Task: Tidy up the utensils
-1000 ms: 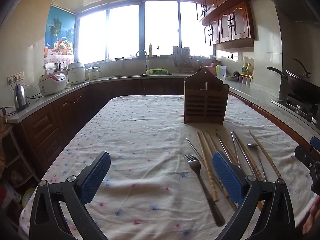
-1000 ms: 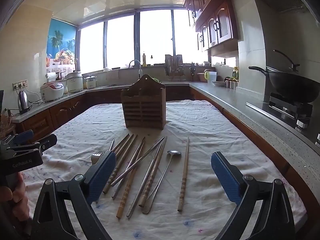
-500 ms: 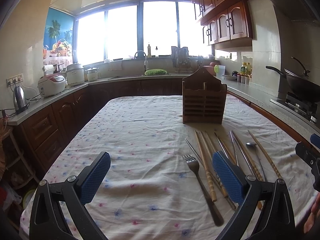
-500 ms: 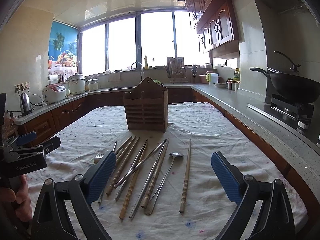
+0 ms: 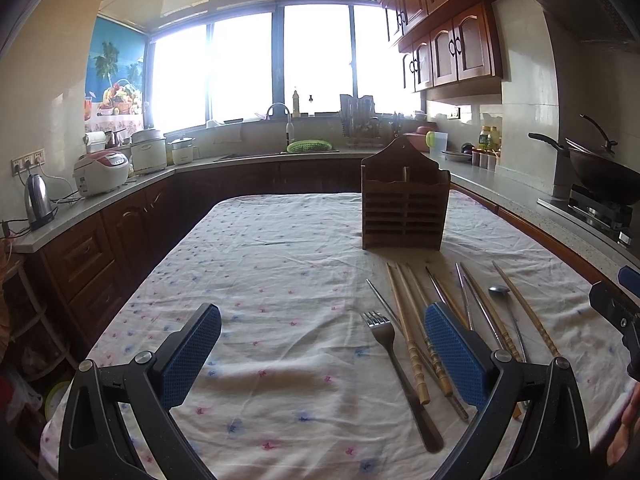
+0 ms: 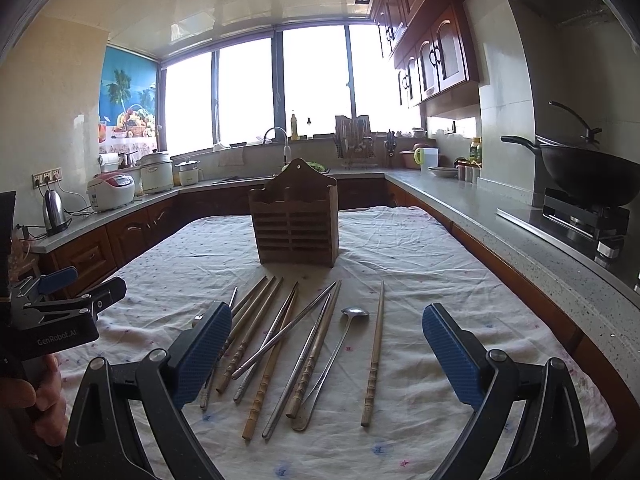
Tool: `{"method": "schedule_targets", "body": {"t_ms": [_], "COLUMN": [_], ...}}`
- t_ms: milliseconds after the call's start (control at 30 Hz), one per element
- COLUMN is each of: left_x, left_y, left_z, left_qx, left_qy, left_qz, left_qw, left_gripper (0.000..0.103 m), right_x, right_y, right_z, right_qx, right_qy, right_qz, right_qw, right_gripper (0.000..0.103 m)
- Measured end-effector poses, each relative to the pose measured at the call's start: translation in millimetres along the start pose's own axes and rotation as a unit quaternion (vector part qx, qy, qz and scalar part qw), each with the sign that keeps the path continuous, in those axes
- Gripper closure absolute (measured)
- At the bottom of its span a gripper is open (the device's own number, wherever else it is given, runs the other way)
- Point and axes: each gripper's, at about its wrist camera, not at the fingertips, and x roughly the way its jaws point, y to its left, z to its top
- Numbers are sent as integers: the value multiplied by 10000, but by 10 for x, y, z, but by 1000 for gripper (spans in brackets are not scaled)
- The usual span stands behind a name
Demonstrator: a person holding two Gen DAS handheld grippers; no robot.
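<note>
A wooden utensil holder [image 5: 405, 208] [image 6: 297, 222] stands upright mid-table. In front of it lie several wooden chopsticks [image 6: 270, 354] [image 5: 408, 334], metal chopsticks [image 6: 288, 330], a long-handled spoon [image 6: 334, 354] [image 5: 499, 290] and a fork [image 5: 394, 364]. My left gripper [image 5: 322, 354] hovers open over bare cloth left of the fork; its right finger overlaps the chopsticks. My right gripper [image 6: 327, 354] hangs open above the utensil row, holding nothing. One wooden chopstick [image 6: 374, 354] lies apart on the right.
The table wears a white flowered cloth [image 5: 280, 264]. Counters run around it, with a kettle [image 5: 37, 200], rice cookers [image 5: 102, 172], a sink with a green basket [image 5: 309, 146] and a wok [image 6: 588, 178] on the stove. A hand [image 6: 24, 396] holds the left gripper.
Both cameras have risen and tilted slightly, so the holder and utensils sit a little lower and farther. Both grippers stay open; nothing on the table has moved.
</note>
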Motion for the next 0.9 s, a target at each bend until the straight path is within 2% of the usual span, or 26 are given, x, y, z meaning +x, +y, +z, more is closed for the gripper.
{"method": "schedule_targets", "body": {"t_ms": [900], "left_x": [52], "left_y": [14], "left_z": [24], "left_qx": [-73], "left_qy": [78], "left_qz": [-37], "left_qw": [9999], "left_gripper": [1], "right_x": [-6], "right_y": [16], "right_z": [14], "right_qx": [-13], "right_qy": [-10], "right_qz": [45], "right_qw": [10000], "right_gripper": [6]}}
